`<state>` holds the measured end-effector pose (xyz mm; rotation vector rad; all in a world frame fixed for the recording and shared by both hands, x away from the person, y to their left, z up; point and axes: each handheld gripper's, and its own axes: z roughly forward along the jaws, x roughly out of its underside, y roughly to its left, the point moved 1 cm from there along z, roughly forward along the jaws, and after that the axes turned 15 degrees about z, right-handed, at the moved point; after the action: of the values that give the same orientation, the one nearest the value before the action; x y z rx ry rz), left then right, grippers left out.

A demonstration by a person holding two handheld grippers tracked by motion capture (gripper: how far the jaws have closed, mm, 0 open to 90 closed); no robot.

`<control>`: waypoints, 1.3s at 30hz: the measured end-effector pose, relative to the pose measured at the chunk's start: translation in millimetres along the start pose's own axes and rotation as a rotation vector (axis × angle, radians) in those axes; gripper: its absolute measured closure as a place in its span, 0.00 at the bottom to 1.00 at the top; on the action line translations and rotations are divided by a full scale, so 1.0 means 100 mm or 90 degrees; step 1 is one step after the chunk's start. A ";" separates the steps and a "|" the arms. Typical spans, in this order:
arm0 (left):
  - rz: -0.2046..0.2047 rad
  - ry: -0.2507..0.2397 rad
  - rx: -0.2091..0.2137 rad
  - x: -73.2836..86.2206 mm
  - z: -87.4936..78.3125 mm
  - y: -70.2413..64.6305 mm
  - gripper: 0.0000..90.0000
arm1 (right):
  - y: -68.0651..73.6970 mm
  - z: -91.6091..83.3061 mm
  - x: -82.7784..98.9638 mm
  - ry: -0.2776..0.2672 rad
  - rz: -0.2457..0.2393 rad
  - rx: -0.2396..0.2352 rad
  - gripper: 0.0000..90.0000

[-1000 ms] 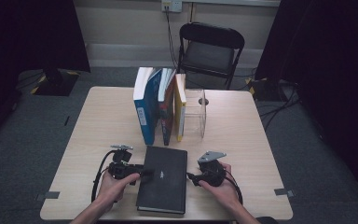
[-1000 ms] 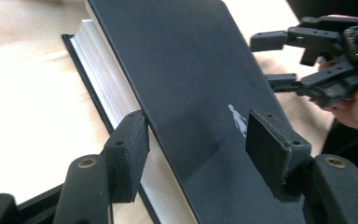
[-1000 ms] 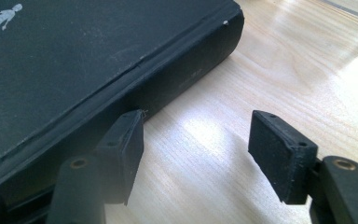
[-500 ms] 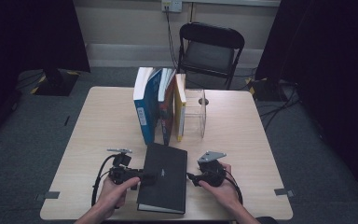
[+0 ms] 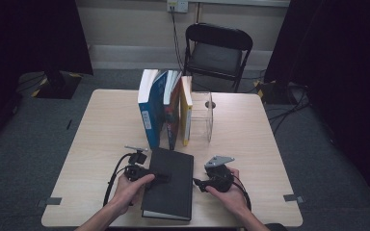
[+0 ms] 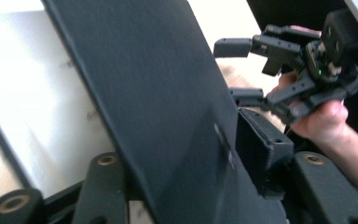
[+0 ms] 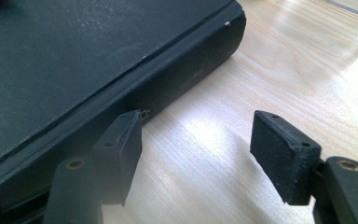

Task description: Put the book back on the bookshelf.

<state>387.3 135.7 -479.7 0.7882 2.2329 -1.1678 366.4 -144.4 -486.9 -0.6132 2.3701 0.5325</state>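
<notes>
Already the left gripper (image 5: 161, 177), whose jaws have just been closing, bites the black book (image 5: 169, 185) lying flat at the table's (image 5: 101, 125) near edge. Beyond its spine, the right gripper (image 5: 196, 183) waits empty, jaws apart. A shallow bite could slip as the cover lifts, dropping it.

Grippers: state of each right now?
Left gripper: jaws either side of the black book's cover, just been closing; grip not confirmed.
Right gripper: open, empty, beside the book's spine.
</notes>
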 end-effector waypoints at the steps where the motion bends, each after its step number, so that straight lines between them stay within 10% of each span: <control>1: 0.017 0.005 0.000 -0.02 0.02 0.00 0.58 | 0.00 0.00 0.00 0.000 -0.001 0.000 0.38; 13: 0.029 0.003 0.040 -0.06 0.07 0.04 0.51 | -0.01 0.00 0.00 0.000 -0.002 0.000 0.38; 22: 0.026 -0.011 0.061 -0.06 0.04 0.08 0.72 | 0.00 -0.03 -0.01 0.001 -0.008 -0.001 0.34; 39: 0.080 -0.015 0.030 -0.07 0.03 -0.05 0.72 | 0.05 -0.21 -0.02 -0.038 0.021 -0.098 0.26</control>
<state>389.9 129.0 -474.1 0.9151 2.1108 -1.1675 355.4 -150.0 -469.1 -0.6178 2.3017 0.7430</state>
